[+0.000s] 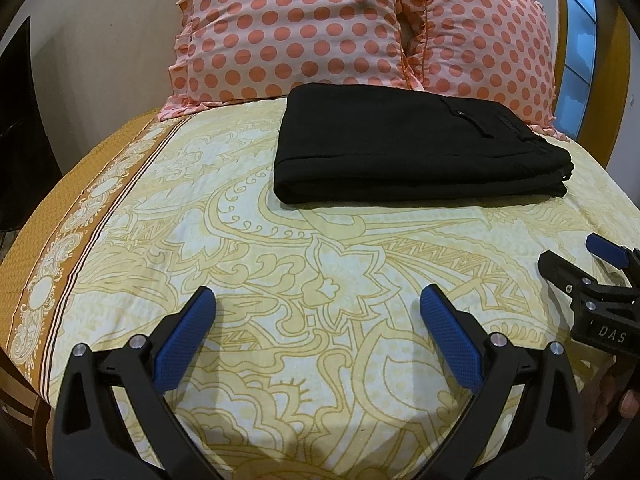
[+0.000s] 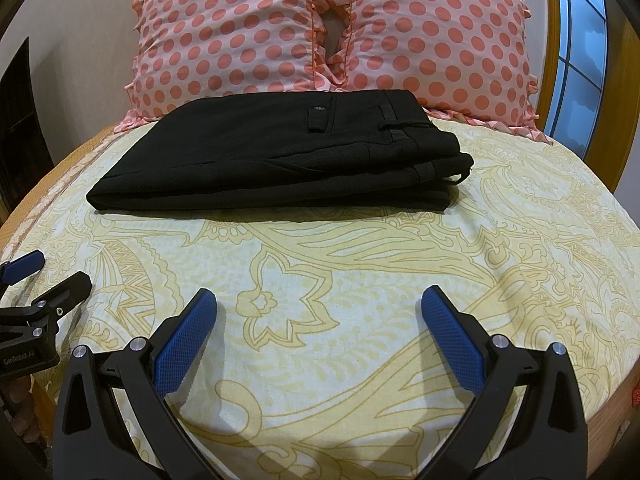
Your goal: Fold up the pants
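Note:
Black pants (image 1: 416, 144) lie folded in a flat rectangular stack on the bed, just in front of the pillows; they also show in the right wrist view (image 2: 280, 160), waistband and button pocket on top at the right. My left gripper (image 1: 318, 300) is open and empty, hovering over the sheet well short of the pants. My right gripper (image 2: 319, 300) is open and empty, also short of the pants. Each gripper shows in the other's view: the right one (image 1: 576, 256) at the right edge, the left one (image 2: 56, 272) at the left edge.
The bed has a yellow patterned sheet (image 1: 280, 280) with a brown border (image 1: 52, 264) on the left. Two pink polka-dot pillows (image 2: 232, 32) (image 2: 436, 32) lean on the wooden headboard (image 2: 548, 40). A window (image 2: 580, 52) is at the right, dark furniture (image 2: 16, 128) at the left.

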Demonstrator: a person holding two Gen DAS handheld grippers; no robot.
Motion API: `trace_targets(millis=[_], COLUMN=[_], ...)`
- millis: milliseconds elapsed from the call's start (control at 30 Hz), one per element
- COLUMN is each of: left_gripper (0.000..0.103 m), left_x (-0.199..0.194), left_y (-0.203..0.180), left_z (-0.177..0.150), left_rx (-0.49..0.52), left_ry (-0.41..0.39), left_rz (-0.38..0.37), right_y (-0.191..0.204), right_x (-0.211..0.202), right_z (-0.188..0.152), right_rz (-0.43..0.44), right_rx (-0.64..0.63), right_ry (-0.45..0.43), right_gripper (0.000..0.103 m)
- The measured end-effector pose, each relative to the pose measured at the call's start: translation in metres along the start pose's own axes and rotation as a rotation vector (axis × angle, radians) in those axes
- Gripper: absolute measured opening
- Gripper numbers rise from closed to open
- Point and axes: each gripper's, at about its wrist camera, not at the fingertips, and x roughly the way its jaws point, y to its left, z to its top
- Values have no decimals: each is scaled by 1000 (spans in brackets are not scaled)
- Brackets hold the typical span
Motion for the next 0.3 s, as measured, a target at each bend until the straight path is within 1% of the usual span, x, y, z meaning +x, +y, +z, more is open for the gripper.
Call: trace_targets(millis=[300], left_gripper=[101], left_x=[0], left_y=[-1], left_z=[-1], left_rx=[8], left_ry=[-2], left_rz=[-6], right_y=[0], right_x=[0], right_z=[0], right_rz=[0], right_rx=[1], right_ry=[-1], right_gripper=[102])
